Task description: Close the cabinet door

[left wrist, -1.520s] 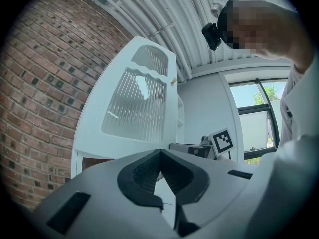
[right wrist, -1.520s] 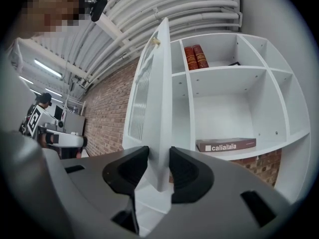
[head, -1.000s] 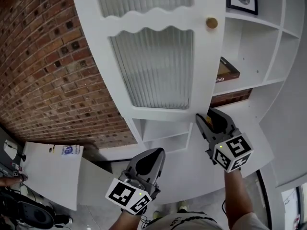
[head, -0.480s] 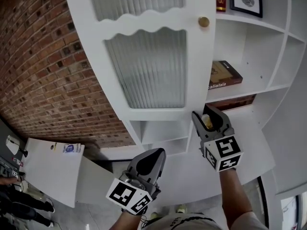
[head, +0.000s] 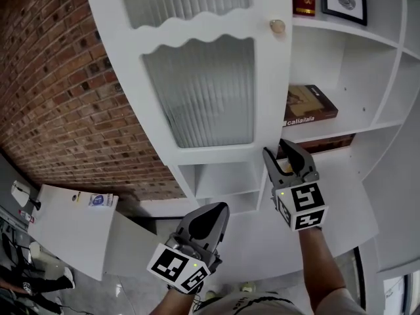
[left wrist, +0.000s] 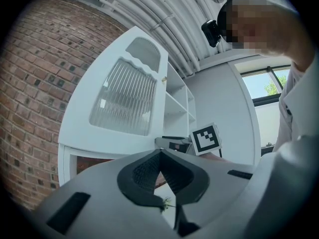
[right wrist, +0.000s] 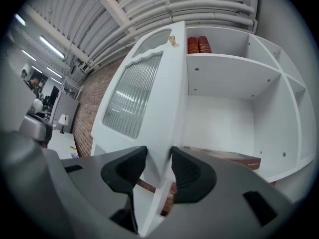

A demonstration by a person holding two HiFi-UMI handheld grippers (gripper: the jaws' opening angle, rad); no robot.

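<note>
The left gripper is held nearest and low, its jaws pressed together on nothing. Beyond it, the jaws of the right gripper have just been spread wide, and the free edge of the cabinet door is seen between them. The door is left ajar before the shelves, where a book is laid.

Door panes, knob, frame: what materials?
Panes: probably reeded glass or acrylic; fine vertical ribs, translucent grey.
Knob: looks like brass-toned metal or pale wood; small, round, dull sheen.
Frame: white-painted wood or MDF, satin; even opaque coat.
</note>
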